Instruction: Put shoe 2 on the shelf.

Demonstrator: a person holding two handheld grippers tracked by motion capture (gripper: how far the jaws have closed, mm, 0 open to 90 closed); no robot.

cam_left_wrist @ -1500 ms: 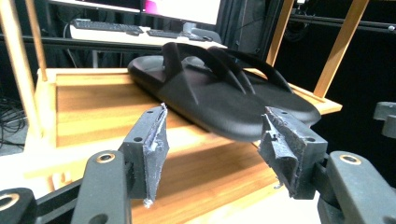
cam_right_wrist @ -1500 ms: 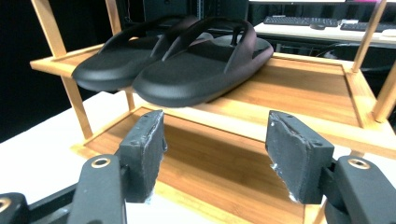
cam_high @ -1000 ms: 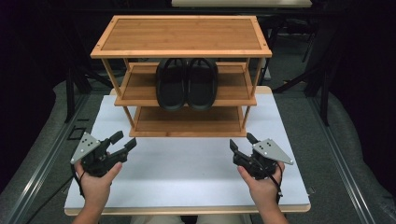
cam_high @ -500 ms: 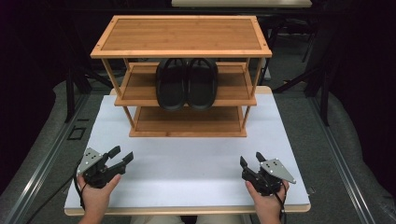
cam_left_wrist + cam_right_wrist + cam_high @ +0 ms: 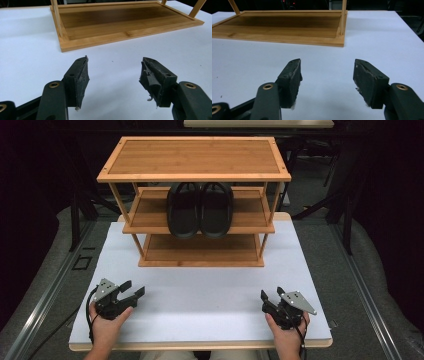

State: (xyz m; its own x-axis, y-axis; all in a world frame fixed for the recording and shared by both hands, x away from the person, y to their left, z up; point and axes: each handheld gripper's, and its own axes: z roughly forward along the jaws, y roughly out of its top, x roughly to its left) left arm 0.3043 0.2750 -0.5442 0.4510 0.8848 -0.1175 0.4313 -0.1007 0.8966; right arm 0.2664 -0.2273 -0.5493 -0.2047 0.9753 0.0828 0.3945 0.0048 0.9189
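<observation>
Your white table [image 5: 200, 295] is evenly lit from overhead; surroundings beyond it fall into darkness; the high view is soft and low in detail; ahead of your left gripper [image 5: 113, 75], the rack's bottom shelf [image 5: 125, 22] blurs slightly, with faint sheen.

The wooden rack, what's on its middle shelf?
A pair of black slippers sits side by side on the wooden rack's middle shelf. The top shelf covers their back ends.

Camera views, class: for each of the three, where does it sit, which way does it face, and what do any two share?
High view: above the table's near side, facing forward and down on the shoe rack; hands with left gripper and right gripper show.
Left gripper view: low over the table, facing the rack's bottom shelf; own open jaws.
Right gripper view: likewise.
Both gripper views share that shelf.
</observation>
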